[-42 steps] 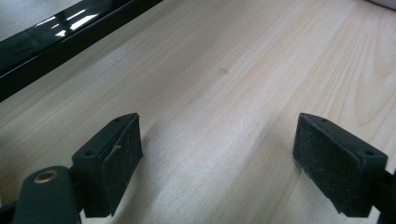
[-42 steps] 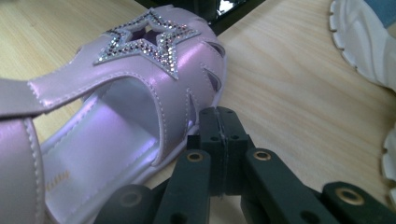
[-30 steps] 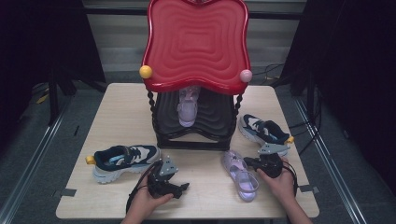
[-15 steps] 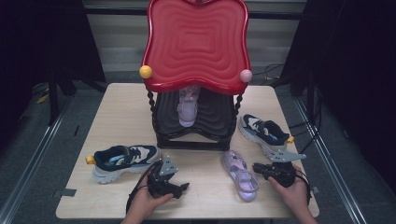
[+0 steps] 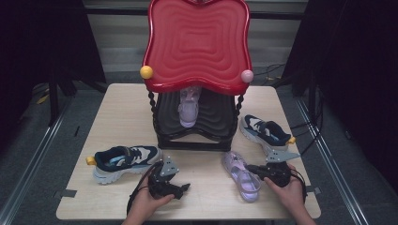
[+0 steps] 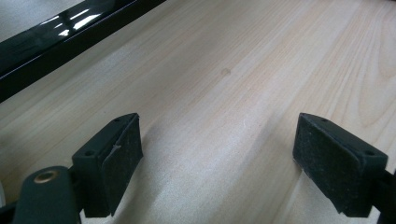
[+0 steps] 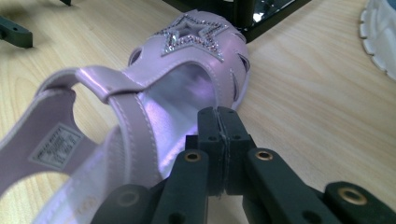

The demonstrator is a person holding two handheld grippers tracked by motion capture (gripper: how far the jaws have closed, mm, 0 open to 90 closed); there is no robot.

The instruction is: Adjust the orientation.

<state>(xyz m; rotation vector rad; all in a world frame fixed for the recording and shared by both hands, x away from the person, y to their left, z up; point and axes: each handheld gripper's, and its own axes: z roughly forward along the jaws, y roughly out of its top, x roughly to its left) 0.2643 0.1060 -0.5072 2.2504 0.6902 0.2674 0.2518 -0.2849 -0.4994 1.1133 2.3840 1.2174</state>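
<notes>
While closed, right hand-held gripper (image 7: 218,154) beside sandal (image 7: 140,107)

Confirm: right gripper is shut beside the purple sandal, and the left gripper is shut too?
Not quite. The left gripper is open, its jaws wide apart over bare table, as the left gripper view shows. The right gripper is indeed shut beside the purple sandal.

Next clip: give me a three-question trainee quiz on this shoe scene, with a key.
1. True or false: the left claw stands open over bare table.
2. How many shoes lie on the table, outside the red-topped rack?
3. The shut right claw is nearest to: A) the lilac sandal on the table, B) a sneaker, C) the sandal in the rack.
Key: 1 true; 2 three; 3 A.
</notes>
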